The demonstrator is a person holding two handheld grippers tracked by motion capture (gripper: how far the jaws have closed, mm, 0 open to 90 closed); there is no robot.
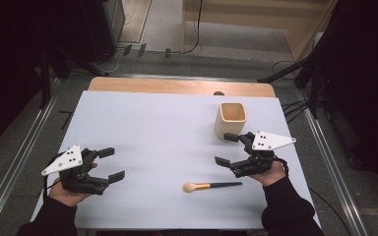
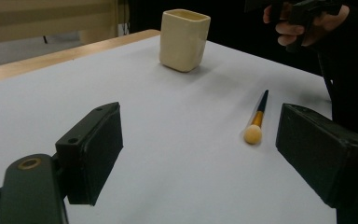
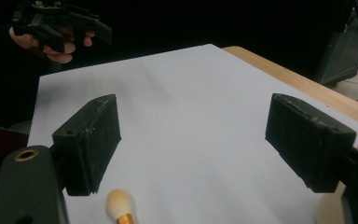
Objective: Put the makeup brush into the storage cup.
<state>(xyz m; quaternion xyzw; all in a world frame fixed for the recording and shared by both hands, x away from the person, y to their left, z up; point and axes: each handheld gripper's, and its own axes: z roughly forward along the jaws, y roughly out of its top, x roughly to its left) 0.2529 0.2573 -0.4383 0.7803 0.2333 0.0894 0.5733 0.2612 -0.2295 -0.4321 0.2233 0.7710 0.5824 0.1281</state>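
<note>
Lying flat on the white table (image 1: 142, 123), the makeup brush (image 1: 211, 186) is sitting at about 6 o'clock from the cream cup (image 1: 232, 119), its round pale head pointing toward 9 o'clock and its dark handle toward 3 o'clock. Nothing is gripping it. The right gripper (image 1: 229, 149) is hovering between cup and brush, just off the handle end at roughly 1 o'clock from it, its jaws standing wide apart with nothing between them; in the right gripper view the brush head (image 3: 119, 202) is peeking in below the jaws. The left gripper (image 1: 110, 163) is waiting well apart at 9 o'clock from the brush, jaws likewise spread and holding nothing. The cup is standing upright and looks empty from above. Judging by this, the work is barely beginning: picking up the brush and, probably, dropping it into the cup are both remaining.
</note>
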